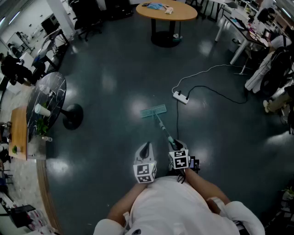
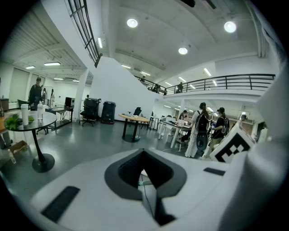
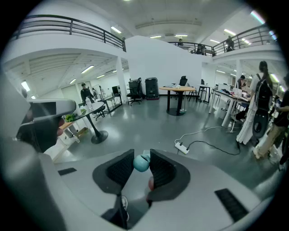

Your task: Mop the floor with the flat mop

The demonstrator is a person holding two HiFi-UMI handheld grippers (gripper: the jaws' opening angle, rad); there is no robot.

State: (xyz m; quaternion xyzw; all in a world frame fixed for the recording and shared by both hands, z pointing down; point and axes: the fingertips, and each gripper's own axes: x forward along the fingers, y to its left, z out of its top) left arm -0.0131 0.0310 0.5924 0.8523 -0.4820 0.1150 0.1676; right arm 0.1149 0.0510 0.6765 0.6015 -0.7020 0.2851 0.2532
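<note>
The flat mop's teal head (image 1: 153,110) lies on the dark floor ahead of me. Its thin handle (image 1: 163,127) slants back to my right gripper (image 1: 176,145). In the right gripper view the handle's round teal end (image 3: 141,163) sits between the two dark pads, and the right gripper (image 3: 141,159) is shut on it. My left gripper (image 1: 145,147) hovers just left of the handle, apart from it. Its jaws meet at a point in the left gripper view, so the left gripper (image 2: 143,153) is shut with nothing in it.
A white power strip (image 1: 181,97) with trailing cables lies right of the mop head. A round glass table (image 1: 49,97) on a black base (image 1: 72,115) stands at the left. A round wooden table (image 1: 166,10) is far ahead. Desks and people (image 2: 199,131) fill the right side.
</note>
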